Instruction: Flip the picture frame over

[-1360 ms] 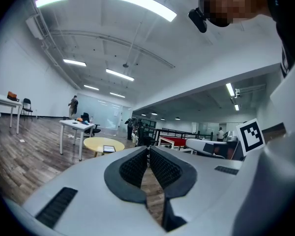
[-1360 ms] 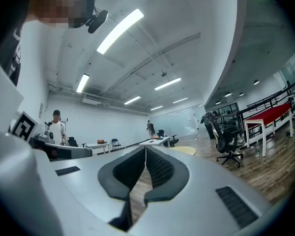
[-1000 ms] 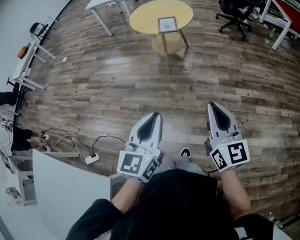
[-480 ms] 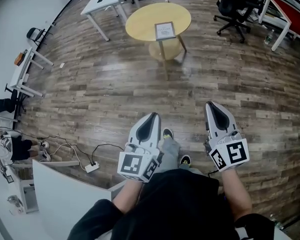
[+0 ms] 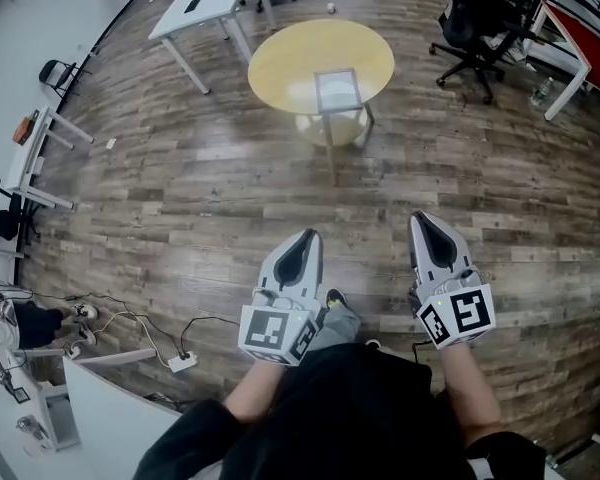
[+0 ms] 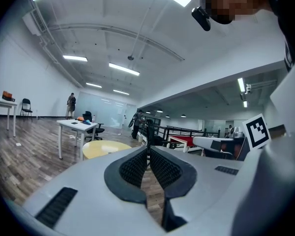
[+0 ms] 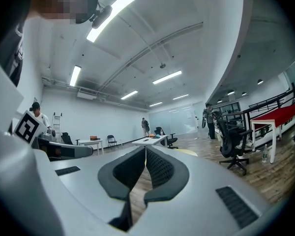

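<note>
A small picture frame [image 5: 337, 92] lies flat on a round yellow table [image 5: 280, 60], far ahead in the head view. The table's yellow top [image 6: 104, 148] also shows low in the left gripper view. My left gripper [image 5: 305, 240] is held out level over the wood floor, shut and empty. My right gripper [image 5: 426, 223] is beside it, also shut with nothing between its pads. Both are well short of the table. In the gripper views the left gripper [image 6: 148, 149] and the right gripper [image 7: 145, 150] show their jaws pressed together.
A white desk [image 5: 202, 8] stands behind the round table at the left. Black office chairs [image 5: 477, 23] stand at the right, near a red-topped table [image 5: 585, 43]. A white partition [image 5: 120, 408] and floor cables [image 5: 155, 328] are at my lower left. People [image 7: 145, 126] stand far off.
The table and frame have come closer and larger in the head view as I walk forward. Both grippers stay shut and keep their pose in front of me.
</note>
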The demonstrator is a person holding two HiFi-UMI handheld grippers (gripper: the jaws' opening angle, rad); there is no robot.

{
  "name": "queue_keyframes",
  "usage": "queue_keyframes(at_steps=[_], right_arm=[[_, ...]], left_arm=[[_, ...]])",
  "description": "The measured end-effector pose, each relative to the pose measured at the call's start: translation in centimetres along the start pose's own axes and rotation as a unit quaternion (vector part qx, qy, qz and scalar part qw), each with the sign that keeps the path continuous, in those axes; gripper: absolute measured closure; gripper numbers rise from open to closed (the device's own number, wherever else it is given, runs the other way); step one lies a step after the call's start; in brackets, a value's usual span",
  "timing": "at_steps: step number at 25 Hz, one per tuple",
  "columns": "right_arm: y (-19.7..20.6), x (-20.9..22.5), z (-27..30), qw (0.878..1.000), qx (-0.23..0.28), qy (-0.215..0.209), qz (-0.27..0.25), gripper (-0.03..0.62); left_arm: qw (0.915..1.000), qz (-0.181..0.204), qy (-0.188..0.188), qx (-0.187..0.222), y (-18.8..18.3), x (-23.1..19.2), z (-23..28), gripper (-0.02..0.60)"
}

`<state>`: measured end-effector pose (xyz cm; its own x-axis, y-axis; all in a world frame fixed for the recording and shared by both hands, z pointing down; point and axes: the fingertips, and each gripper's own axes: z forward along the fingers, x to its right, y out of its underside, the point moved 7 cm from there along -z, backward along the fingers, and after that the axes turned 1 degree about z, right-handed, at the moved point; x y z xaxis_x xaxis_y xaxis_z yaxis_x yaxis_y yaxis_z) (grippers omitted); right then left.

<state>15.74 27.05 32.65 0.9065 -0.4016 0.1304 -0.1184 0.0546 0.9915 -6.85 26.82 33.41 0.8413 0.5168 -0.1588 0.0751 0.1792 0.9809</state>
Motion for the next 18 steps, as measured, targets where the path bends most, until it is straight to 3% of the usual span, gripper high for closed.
queue_keyframes(at_steps=[10,18], right_arm=[[1.2,0.8,11.9,1.0,-0.023,-0.002,-0.01,0.576],[1.9,6.1,19.5,1.0,-0.028,-0.006,-0.004,0.576]], left_arm=[[0.9998,-0.019,0.0,-0.008,-0.6,-9.1,7.9,0.545],[0.9998,-0.013,-0.004,-0.016,-0.8,-12.5,16.1,0.545]])
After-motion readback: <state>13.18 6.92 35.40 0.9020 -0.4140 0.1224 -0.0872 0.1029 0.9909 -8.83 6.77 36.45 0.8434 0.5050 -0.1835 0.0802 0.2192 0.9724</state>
